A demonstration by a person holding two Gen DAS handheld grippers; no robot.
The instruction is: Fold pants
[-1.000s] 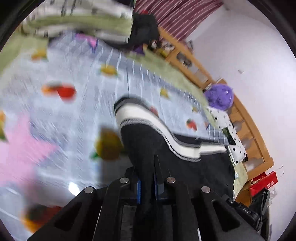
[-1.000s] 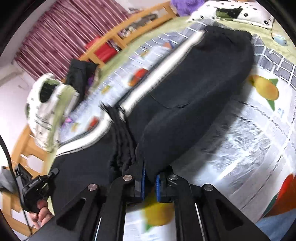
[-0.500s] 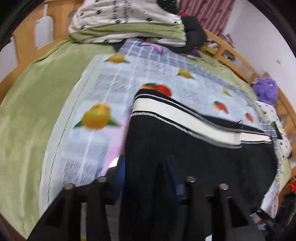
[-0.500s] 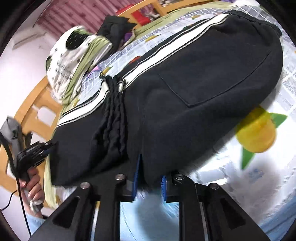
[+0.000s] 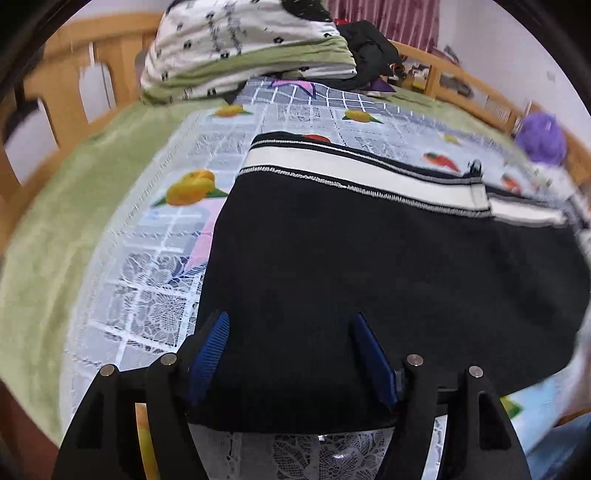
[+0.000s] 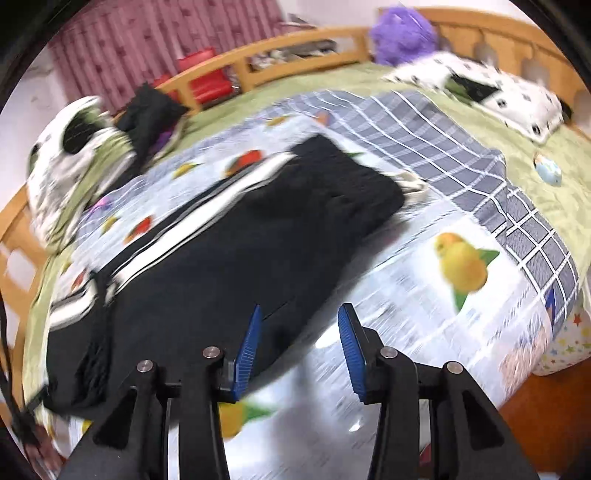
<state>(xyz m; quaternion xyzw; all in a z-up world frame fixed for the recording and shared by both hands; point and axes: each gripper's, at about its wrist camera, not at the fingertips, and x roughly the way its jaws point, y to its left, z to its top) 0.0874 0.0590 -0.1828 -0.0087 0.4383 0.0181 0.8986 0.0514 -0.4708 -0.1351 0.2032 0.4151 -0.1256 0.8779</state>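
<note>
Black pants with a white side stripe lie flat on the fruit-print sheet. In the left wrist view my left gripper is open, its blue pads either side of the near edge of the pants, holding nothing. In the right wrist view the pants stretch from the lower left to the middle. My right gripper is open just above the pants' near edge and the sheet, holding nothing.
A pile of green and white bedding and dark clothes lies at the far end. A wooden bed rail rings the bed. A purple plush and a spotted pillow lie at the far right.
Both grippers were shut on the pants' edge a second ago. Both have opened and let go, and the pants now lie flat on the sheet.
</note>
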